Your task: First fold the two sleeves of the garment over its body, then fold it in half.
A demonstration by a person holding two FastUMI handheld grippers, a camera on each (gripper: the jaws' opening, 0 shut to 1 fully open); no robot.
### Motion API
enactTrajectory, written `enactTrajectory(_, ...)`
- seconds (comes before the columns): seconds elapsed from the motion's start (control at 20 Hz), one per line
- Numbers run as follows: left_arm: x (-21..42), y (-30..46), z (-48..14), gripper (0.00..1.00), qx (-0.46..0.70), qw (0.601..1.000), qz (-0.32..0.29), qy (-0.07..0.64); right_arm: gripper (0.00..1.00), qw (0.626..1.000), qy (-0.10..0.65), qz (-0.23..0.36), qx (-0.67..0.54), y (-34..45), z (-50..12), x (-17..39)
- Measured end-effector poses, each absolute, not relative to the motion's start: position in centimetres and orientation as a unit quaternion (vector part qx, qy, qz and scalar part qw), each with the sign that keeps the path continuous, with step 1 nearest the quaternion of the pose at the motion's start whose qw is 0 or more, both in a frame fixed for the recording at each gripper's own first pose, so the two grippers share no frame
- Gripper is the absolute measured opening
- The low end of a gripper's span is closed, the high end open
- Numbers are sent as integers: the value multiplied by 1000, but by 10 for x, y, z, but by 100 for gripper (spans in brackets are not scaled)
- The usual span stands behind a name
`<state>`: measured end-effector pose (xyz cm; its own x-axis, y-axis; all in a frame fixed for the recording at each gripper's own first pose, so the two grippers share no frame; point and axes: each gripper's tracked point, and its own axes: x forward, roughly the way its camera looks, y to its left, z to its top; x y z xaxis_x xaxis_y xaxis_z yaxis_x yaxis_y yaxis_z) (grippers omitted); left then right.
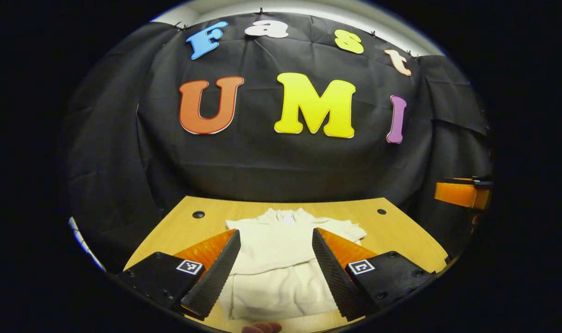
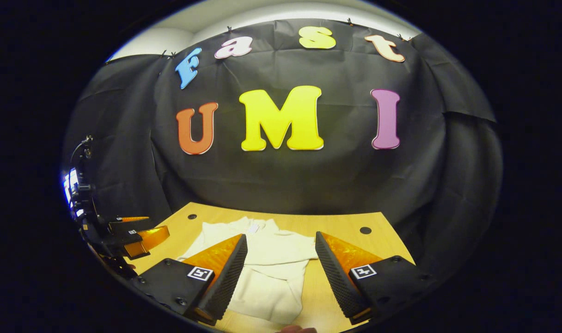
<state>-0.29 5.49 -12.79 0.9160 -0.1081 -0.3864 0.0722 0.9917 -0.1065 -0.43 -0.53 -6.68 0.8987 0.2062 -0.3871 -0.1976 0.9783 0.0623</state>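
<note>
Sleeves look folded already; both tongs, left (image 1: 274, 263) and right (image 2: 281, 273), gape empty above the garment (image 1: 281, 259), so a shallow near-edge pinch could undo them.

Garment (image 1: 281, 259) hem behind claw fingers (image 1: 329, 270)

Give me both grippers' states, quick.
Left gripper: open, holding nothing, above the white garment.
Right gripper: open, holding nothing, above the same garment.
</note>
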Motion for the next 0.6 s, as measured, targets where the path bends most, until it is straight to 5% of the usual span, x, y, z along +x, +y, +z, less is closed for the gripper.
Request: enactTrajectory(0.6,-111,95,-285,99,-69,900,-76,424,92,919,385,82,-24,-81,-204,-83)
